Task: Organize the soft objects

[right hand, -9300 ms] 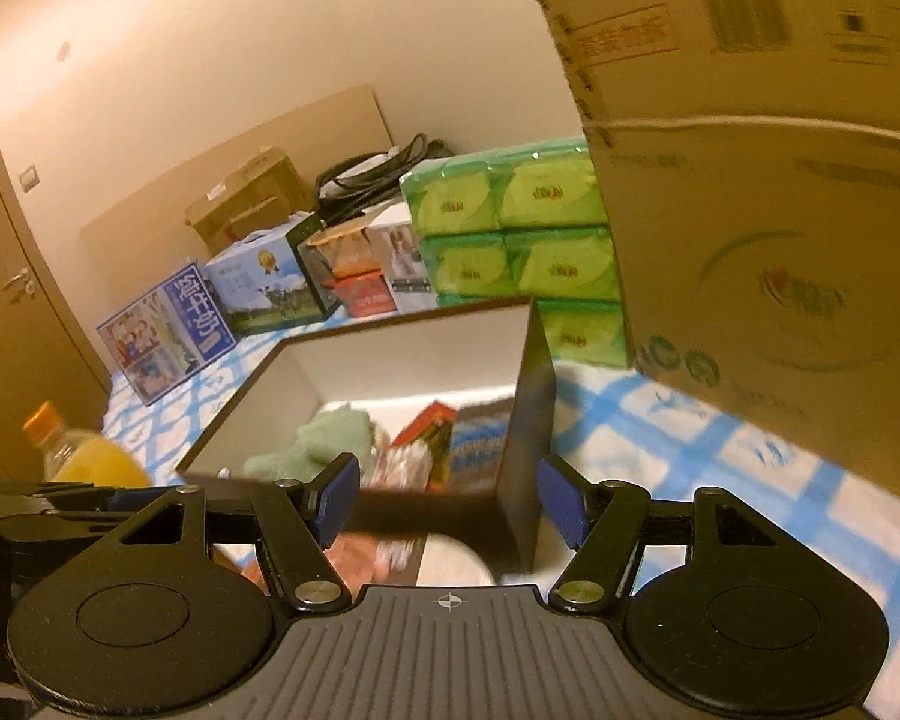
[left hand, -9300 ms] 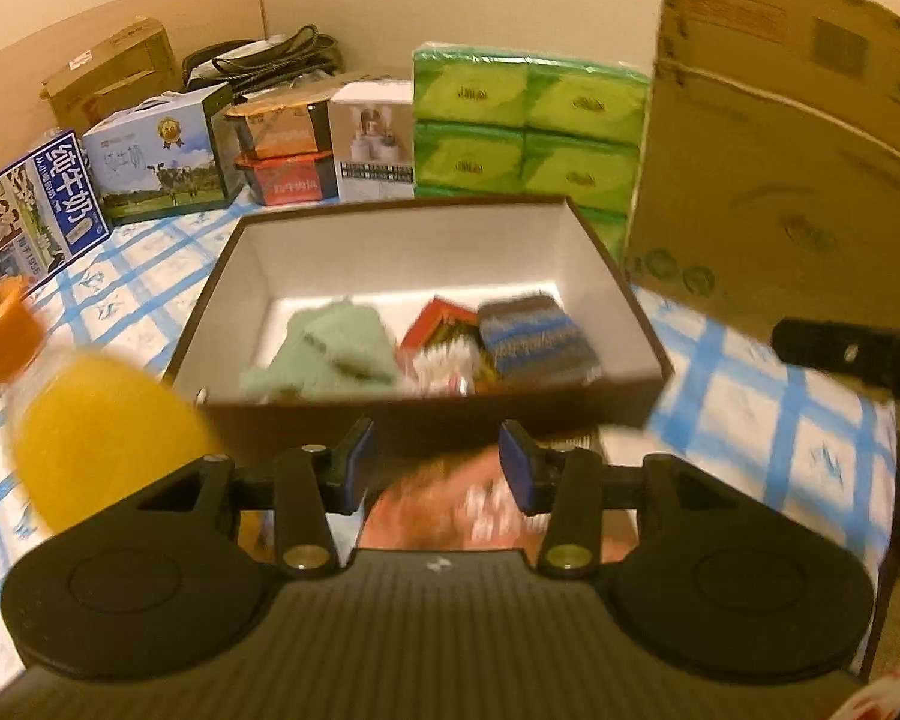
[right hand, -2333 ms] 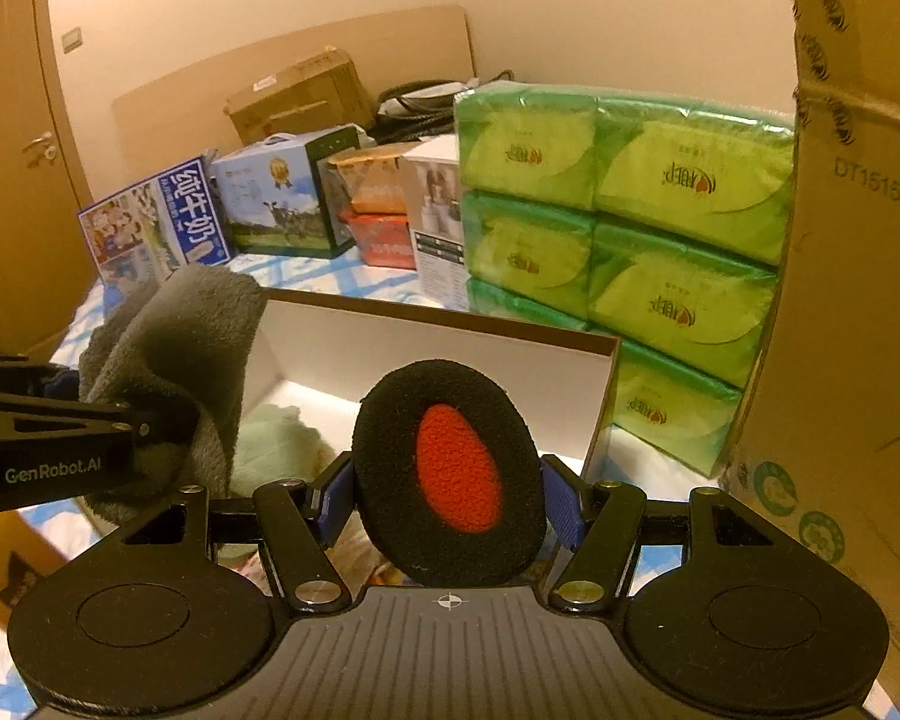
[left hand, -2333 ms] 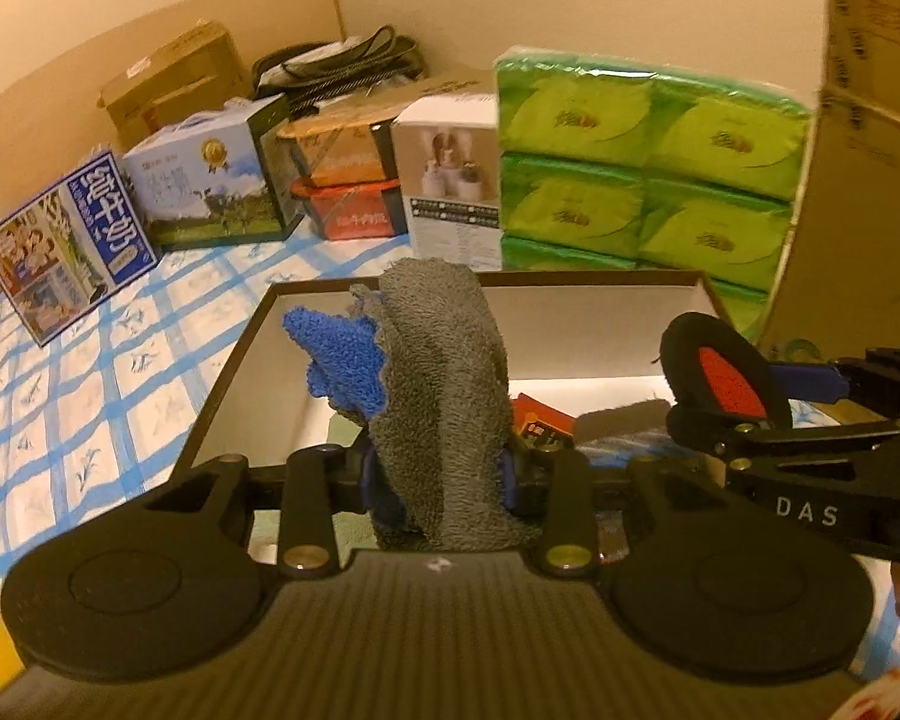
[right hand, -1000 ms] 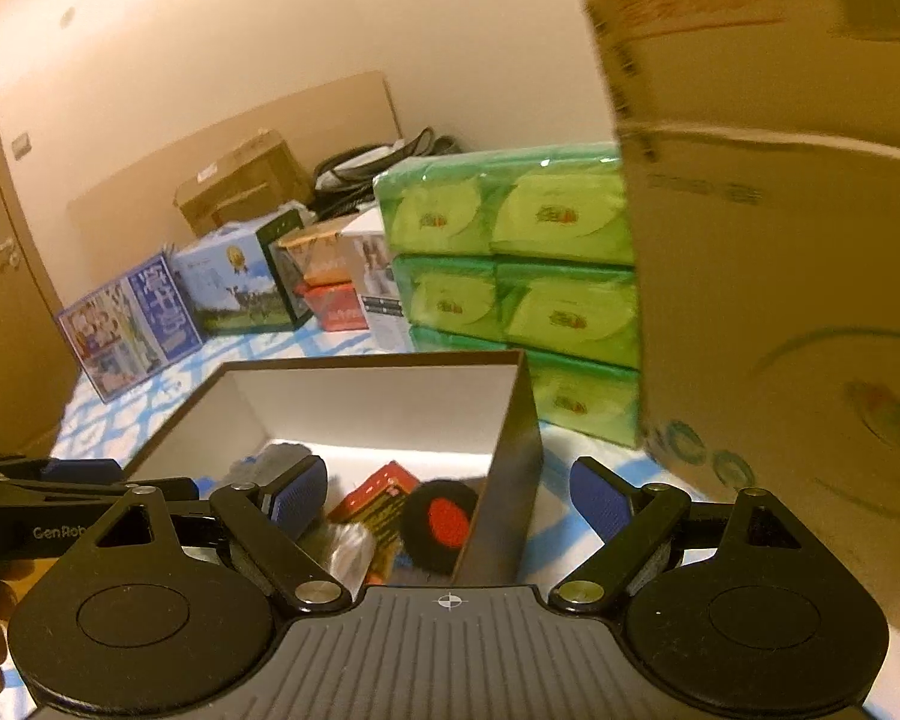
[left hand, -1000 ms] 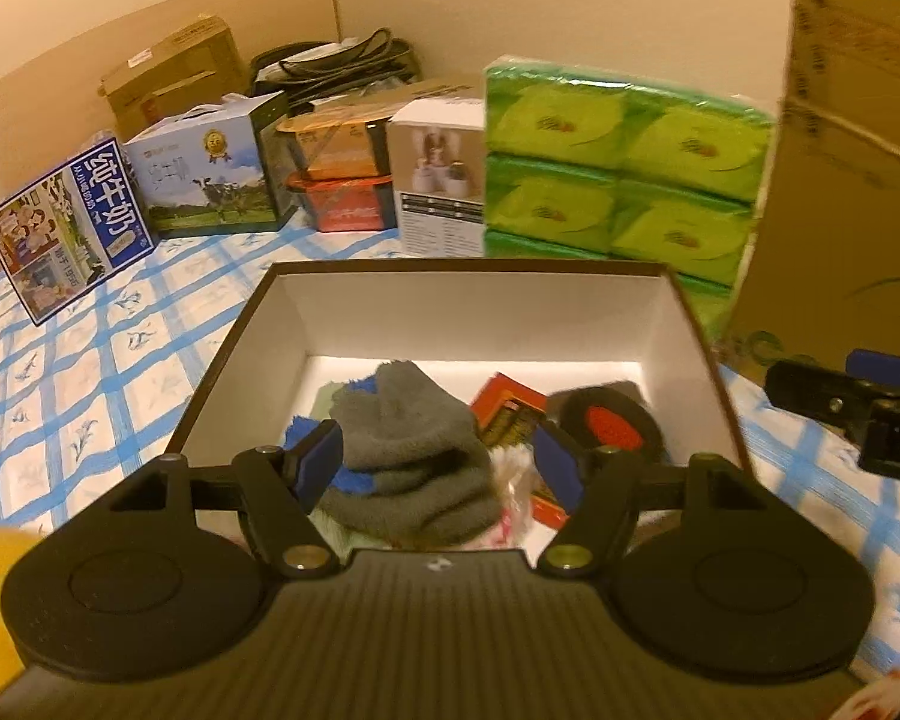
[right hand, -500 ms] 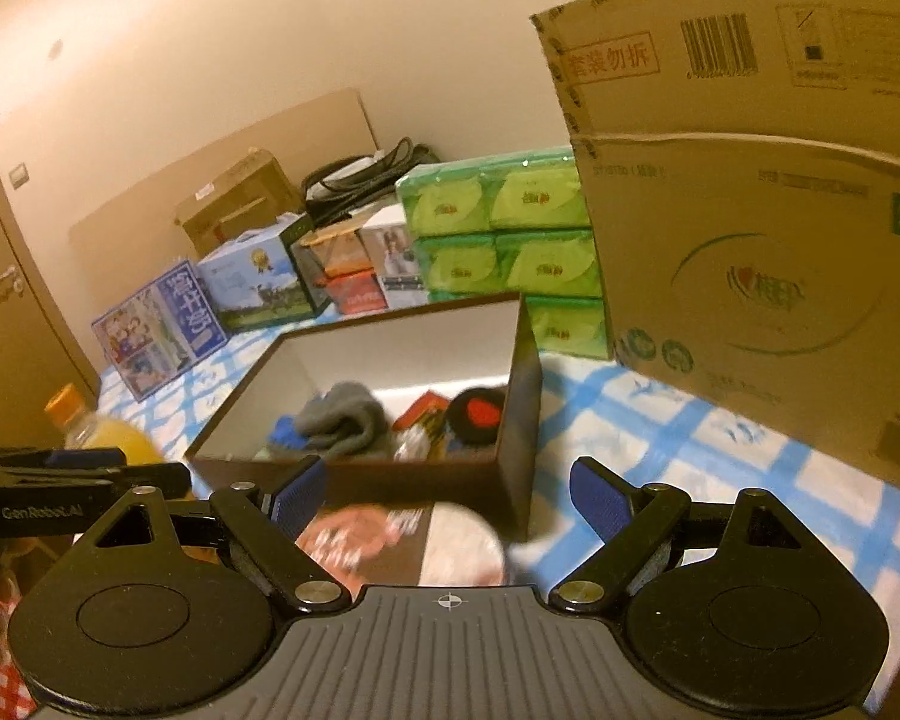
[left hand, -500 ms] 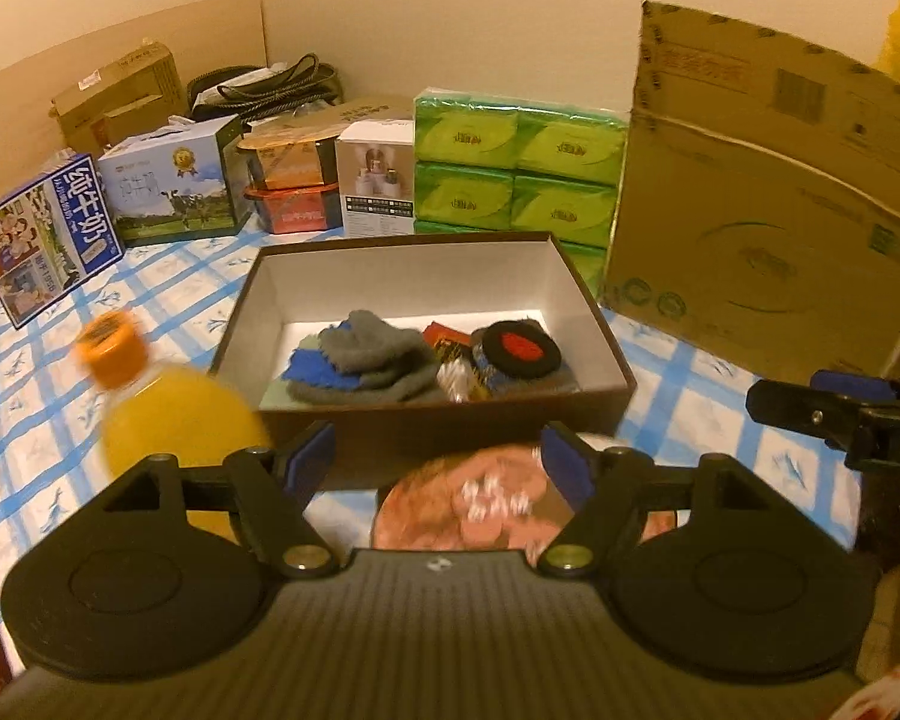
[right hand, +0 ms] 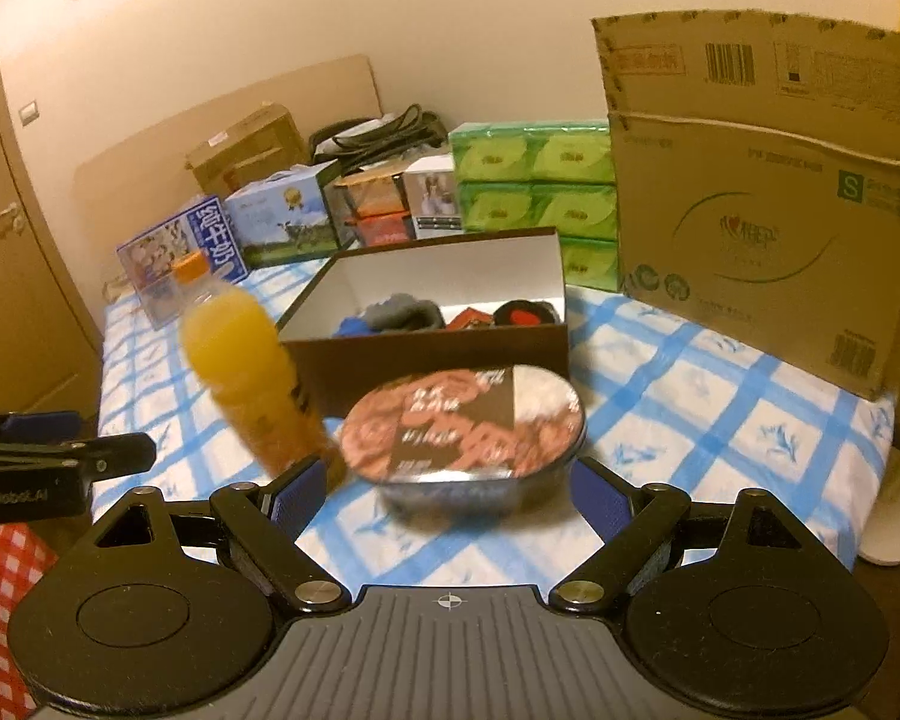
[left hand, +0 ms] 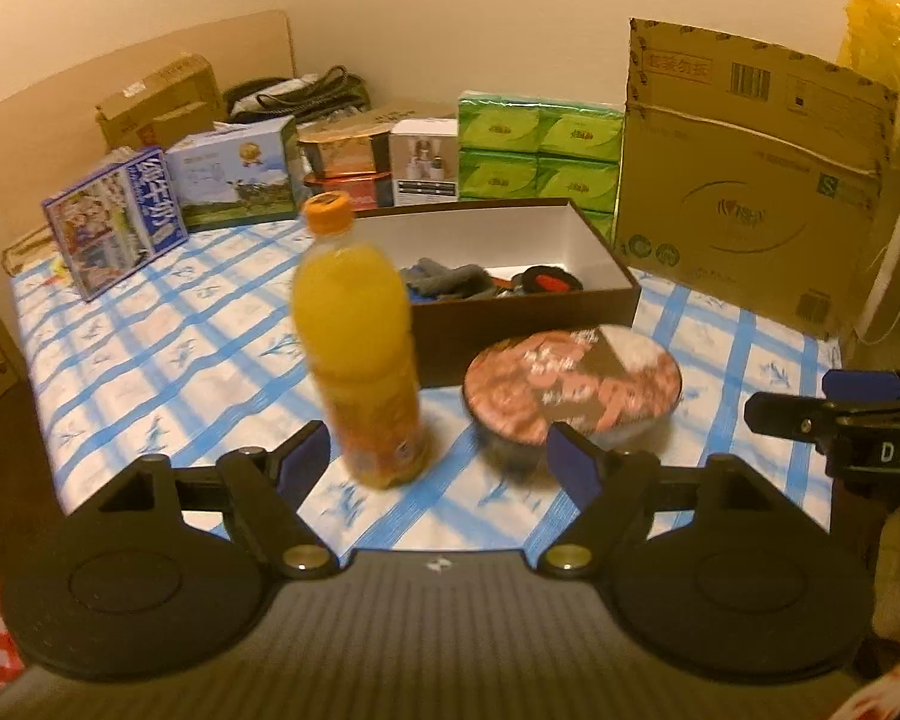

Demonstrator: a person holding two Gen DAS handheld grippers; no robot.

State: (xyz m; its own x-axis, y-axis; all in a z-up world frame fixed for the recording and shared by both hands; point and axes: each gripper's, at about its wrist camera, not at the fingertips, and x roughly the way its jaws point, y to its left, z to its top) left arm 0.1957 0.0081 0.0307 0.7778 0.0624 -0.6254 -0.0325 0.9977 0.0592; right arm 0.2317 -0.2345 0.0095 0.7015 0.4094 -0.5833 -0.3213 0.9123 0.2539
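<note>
The soft objects are seen inside the brown box [left hand: 528, 324], which stands open on the counter [left hand: 150, 360] under a blue-checked cloth: a grey cloth [left hand: 450, 279] with a blue cloth [right hand: 348, 327] beside it at the left end, and a black pad with a red centre [left hand: 549, 282] toward the right end. Some small red packets are glimpsed between them.

Just in front of the box, a round lidded bowl [left hand: 573, 387] with a printed lid is set, and beside it on the left an orange drink bottle [left hand: 357, 354] with an orange cap stands upright; both are blurred.

Behind the box, stacked green tissue packs [left hand: 537, 159], several printed cartons [left hand: 228, 183] and a tall cardboard sheet [left hand: 750, 204] are lined along the wall.

The left gripper [left hand: 438, 459] is held back from the counter's near edge with its jaws opening, spread wide, and nothing is held between them. The right gripper [right hand: 444, 495] is likewise held back, its jaws wide apart and empty; the bowl is seen beyond them, untouched.
</note>
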